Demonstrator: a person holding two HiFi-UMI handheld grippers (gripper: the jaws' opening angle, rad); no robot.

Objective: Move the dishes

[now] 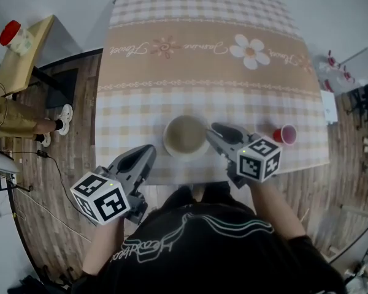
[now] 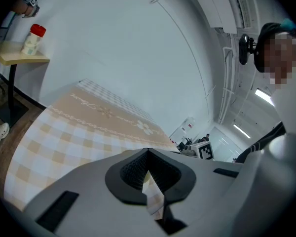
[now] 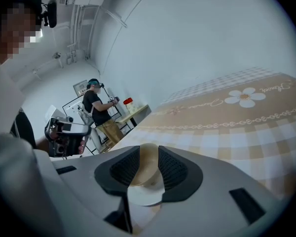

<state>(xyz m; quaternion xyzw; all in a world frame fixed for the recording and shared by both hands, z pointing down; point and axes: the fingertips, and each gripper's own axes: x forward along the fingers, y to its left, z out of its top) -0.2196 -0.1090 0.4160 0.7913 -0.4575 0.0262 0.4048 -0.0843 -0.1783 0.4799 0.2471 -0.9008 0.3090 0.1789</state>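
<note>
A round white bowl (image 1: 185,136) with a tan inside stands on the checked tablecloth of the table (image 1: 202,54), near the front edge. My right gripper (image 1: 216,130) is at the bowl's right rim. In the right gripper view its jaws (image 3: 149,154) stand apart, and the bowl (image 3: 147,181) shows in the gap; the pads do not press on it. My left gripper (image 1: 148,150) hovers at the table's front edge, left of the bowl and apart from it. Its tips (image 2: 147,154) meet with nothing held.
A small red cup (image 1: 286,134) stands on the table to the right of the right gripper. A wooden side table with a red-capped bottle (image 1: 15,37) is off to the left, with a person (image 1: 12,118) beside it. Wooden floor surrounds the table.
</note>
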